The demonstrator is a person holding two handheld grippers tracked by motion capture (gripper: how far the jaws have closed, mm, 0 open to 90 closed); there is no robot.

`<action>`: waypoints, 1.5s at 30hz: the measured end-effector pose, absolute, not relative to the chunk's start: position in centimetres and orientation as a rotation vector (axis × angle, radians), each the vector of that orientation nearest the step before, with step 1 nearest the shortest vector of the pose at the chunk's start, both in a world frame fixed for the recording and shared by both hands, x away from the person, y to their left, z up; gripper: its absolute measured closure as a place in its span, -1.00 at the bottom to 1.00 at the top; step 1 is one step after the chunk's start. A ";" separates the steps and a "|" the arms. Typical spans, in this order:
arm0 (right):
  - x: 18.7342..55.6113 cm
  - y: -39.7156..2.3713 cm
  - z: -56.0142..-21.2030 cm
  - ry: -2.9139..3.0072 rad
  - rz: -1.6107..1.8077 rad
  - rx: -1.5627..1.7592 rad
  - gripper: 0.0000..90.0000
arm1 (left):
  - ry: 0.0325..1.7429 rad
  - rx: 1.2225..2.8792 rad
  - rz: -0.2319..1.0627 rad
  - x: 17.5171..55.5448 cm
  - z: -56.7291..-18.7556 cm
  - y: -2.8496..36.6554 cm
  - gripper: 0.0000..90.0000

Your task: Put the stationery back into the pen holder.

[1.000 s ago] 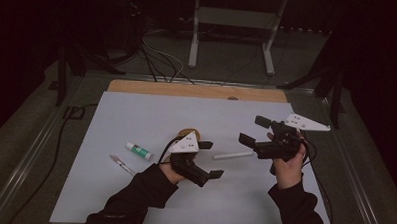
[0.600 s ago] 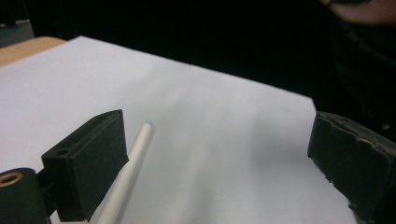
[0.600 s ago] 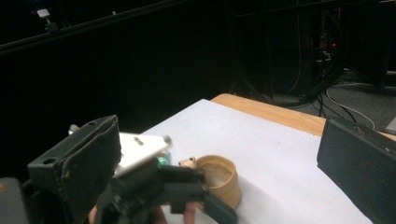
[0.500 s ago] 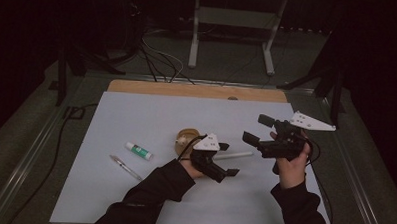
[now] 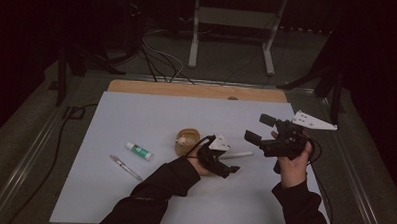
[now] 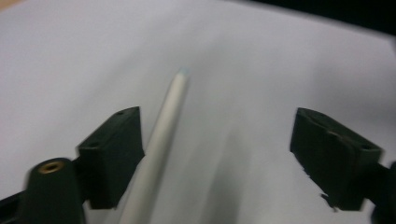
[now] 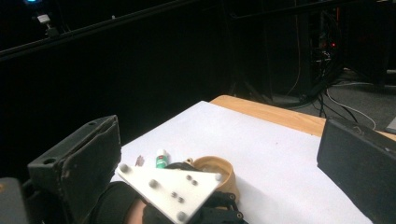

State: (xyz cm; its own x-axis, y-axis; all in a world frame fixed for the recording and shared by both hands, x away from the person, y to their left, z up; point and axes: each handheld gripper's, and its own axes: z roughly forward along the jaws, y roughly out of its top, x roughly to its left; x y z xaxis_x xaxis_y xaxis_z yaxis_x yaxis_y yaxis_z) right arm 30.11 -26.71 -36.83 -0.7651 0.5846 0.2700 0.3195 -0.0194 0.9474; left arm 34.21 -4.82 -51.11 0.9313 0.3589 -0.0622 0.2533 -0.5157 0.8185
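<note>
L gripper (image 5: 233, 168) is low over the desk (image 5: 151, 115) at the near end of a white pen-like stick (image 5: 237, 155) lying flat on the white sheet, just right of the wooden bowl (image 5: 187, 141). In the left gripper view the stick (image 6: 161, 135) runs up between the jaws, hard against the left-hand one w/ a wide gap to the other; jaws have just been closing but are spread for now, no pinch yet. Step in hand, as I read it: closing on the stick for a pick-up. R gripper (image 5: 258, 129) is held up in the air well above the sheet, jaws wide apart w/ nothing between them; right gripper view looks past its jaws to the L gripper's grey plate (image 7: 170, 187) and the bowl (image 7: 215, 171). Further left on the sheet, apart from the action: a small white tube w/ green label (image 5: 139, 151) and a thin pen (image 5: 125, 167). Next move prob. needs the L gripper to shift sideways a bit so the stick sits centred, then finish closing; off-centre as it is, one jaw may just push or roll the stick across the sheet. Then lift straight up, keeping clear of the bowl.
</note>
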 end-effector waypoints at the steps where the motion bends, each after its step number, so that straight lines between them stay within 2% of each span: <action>1: 30.1 -26.7 -36.8 2.043 1.873 0.963 -1.00 | 0.447 2.151 0.146 34.3 -51.2 -4.9 -0.53; 4: 30.2 -26.8 -36.9 2.043 1.873 0.967 -1.00 | 0.471 2.177 0.166 34.5 -51.4 -5.0 -0.47; 13: 30.4 -26.7 -37.1 2.047 1.869 0.975 -1.00 | 0.540 2.271 0.262 35.0 -51.8 -5.2 -0.09; 23: 30.5 -26.9 -37.1 2.042 1.871 0.982 -1.00 | 0.433 2.379 0.304 35.1 -51.2 -6.3 0.22; 39: 30.5 -27.2 -37.1 2.032 1.876 0.988 -1.00 | 0.300 2.680 0.297 36.7 -50.0 -8.4 0.38; 45: 30.6 -27.3 -37.1 2.030 1.882 0.996 -1.00 | 0.257 2.746 0.220 37.4 -50.0 -8.7 0.40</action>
State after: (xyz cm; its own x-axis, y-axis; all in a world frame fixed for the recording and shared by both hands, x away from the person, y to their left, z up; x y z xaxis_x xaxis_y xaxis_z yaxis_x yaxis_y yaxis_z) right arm 30.57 -27.33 -37.10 -0.7532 0.5896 0.2917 0.3353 -0.0373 0.9414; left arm 37.39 -8.73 -49.99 0.9711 0.2072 0.1185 0.1490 -0.9140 0.3773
